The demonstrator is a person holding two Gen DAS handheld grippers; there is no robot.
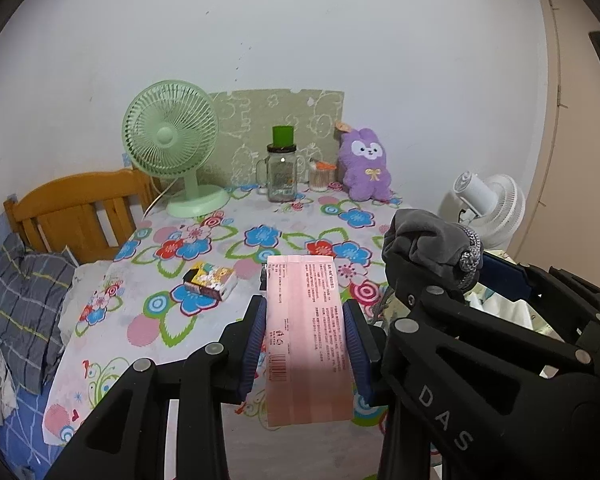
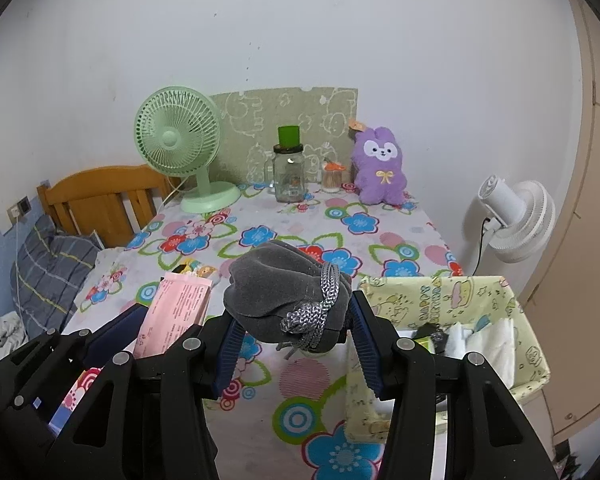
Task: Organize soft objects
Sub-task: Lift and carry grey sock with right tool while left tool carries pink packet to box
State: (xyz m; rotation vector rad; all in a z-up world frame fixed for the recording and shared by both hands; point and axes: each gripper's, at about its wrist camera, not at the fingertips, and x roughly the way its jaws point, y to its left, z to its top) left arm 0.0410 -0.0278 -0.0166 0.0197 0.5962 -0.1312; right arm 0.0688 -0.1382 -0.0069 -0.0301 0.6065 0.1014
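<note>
Left gripper [image 1: 305, 344] pinching flat pink printed packet [image 1: 306, 340]; right gripper [image 2: 291, 340] clamped on grey velvet drawstring pouch [image 2: 276, 292]. Both held above floral tablecloth [image 2: 308, 376], likely bound for yellow fabric bin [image 2: 432, 296] alongside.

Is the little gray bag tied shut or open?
Shut. The gray pouch, held in the right gripper, is bunched closed at its neck, with the silver drawstring knotted around it.

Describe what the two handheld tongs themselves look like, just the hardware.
Both the left tongs and the right tongs are matte black plastic linkages with round silver pivot pins. Their fingers carry dark blue ribbed pads. White letters "DAS" mark the right one's body. No cables, hands or sleeves are visible.
</note>
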